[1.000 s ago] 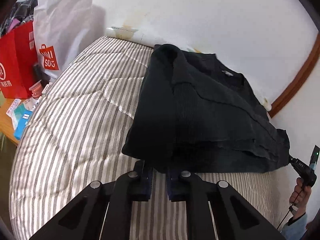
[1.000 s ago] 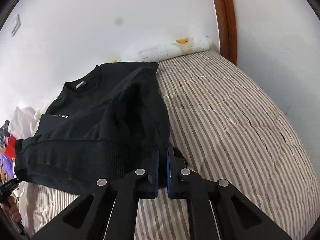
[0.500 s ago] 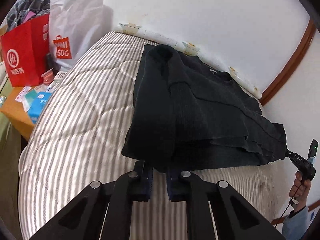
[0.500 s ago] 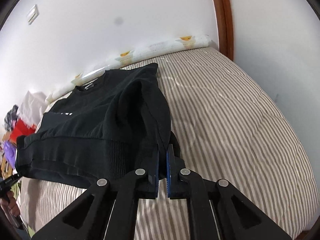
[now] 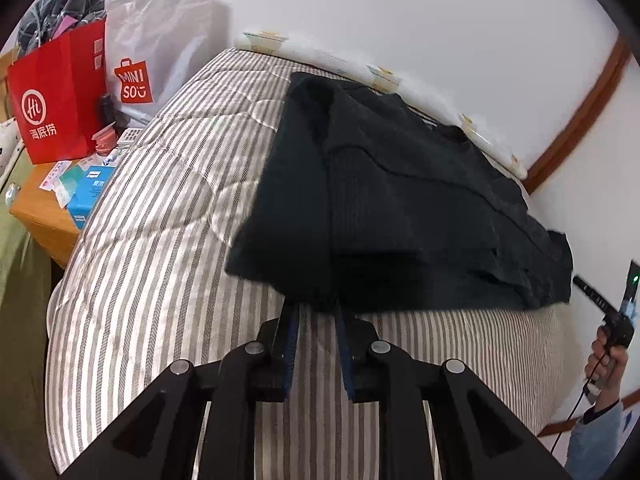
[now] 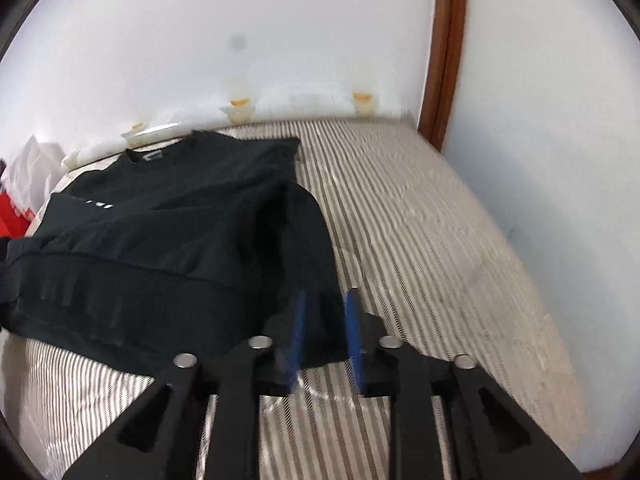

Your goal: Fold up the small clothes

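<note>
A black sweatshirt (image 5: 400, 200) lies on the striped bed (image 5: 168, 216), its sleeves folded in over the body. My left gripper (image 5: 318, 308) is at its near left hem corner; the jaws stand apart with cloth between the tips. In the right wrist view the sweatshirt (image 6: 160, 232) lies left of centre, collar toward the wall. My right gripper (image 6: 324, 304) is at the near right corner, jaws parted, cloth lying between the blue pads (image 6: 298, 332). The right wrist view is motion-blurred.
A red paper bag (image 5: 60, 96) and a white shopping bag (image 5: 160, 52) stand on a wooden bedside table (image 5: 44, 220) with small boxes, left of the bed. White walls and a brown door frame (image 6: 444, 52) border the bed. The person's right hand (image 5: 608, 356) shows at right.
Both grippers have opened from shut on the sweatshirt's near corners. The hem has dropped onto the bed. Both cameras have pulled back slightly.
</note>
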A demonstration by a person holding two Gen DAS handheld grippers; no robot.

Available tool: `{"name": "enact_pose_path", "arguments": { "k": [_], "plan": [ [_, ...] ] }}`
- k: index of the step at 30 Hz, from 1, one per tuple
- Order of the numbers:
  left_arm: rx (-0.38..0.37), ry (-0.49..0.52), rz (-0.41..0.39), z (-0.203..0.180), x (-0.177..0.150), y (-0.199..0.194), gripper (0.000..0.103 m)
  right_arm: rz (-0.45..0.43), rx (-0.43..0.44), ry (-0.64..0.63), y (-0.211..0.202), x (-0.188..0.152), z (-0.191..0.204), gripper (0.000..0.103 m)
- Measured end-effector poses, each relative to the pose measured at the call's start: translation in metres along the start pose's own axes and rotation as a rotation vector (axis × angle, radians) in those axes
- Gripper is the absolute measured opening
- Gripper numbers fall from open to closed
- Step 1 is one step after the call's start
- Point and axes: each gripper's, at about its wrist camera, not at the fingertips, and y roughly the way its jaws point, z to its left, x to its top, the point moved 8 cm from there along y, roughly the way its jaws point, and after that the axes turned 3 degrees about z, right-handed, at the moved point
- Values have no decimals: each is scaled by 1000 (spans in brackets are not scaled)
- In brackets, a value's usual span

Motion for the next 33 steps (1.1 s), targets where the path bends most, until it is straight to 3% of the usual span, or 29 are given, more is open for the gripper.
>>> {"name": "enact_pose_path", "arguments": {
  "k": [3, 9, 11, 18, 33],
  "plan": [
    [-18, 20, -3, -7, -8, -8, 17, -37, 6, -42, -24, -2, 14, 31],
    [-60, 70, -31, -30, -12, -18, 17, 41, 186, -127, -24, -31, 67, 26],
    [-81, 78, -30, -41, -11, -14, 17, 93, 194, -158, -8, -47, 80, 13],
    [-110, 93, 15, -57, -9, 8, 17, 146, 240, -62, 25, -48, 81, 12],
    [-91, 142, 37, -88, 17, 34, 17, 83, 255, -26, 29, -20, 87, 11]
  ]
}}
